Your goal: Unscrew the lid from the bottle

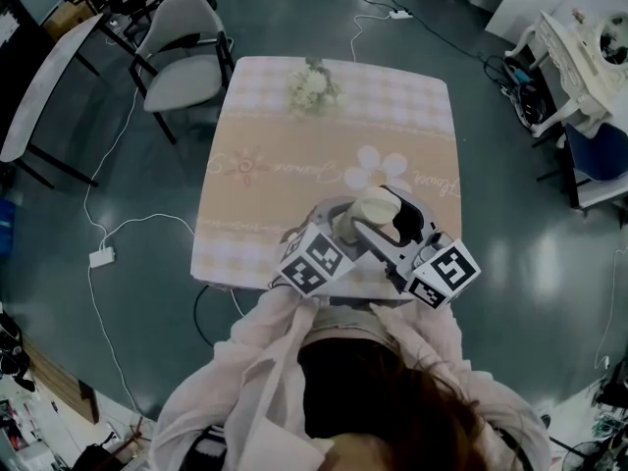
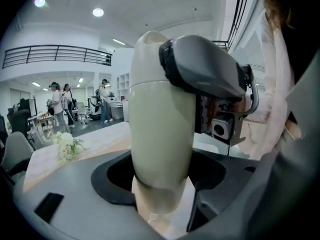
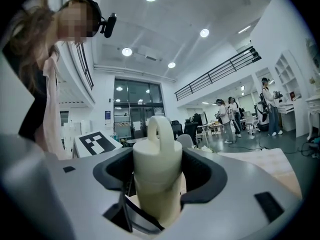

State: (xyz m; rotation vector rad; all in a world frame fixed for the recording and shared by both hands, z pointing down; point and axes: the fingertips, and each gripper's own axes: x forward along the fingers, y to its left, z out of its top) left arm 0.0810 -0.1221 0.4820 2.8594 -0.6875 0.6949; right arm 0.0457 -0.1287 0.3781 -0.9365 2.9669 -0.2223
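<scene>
Cream plastic bottle [image 2: 160,134] sits clamped between the jaws of the left gripper [image 2: 161,181], above the checked table [image 1: 294,165]. The right gripper [image 3: 157,184] brackets the bottle's looped cream lid [image 3: 157,149], jaws slightly apart.

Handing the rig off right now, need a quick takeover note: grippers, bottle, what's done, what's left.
Left hand-held gripper: shut on the cream bottle, by the table's near edge.
Right hand-held gripper: jaws around the lid; pad contact unclear.
Done: both grippers in position.
Left: lid is seated on the bottle; clamp it, twist it off.
</scene>
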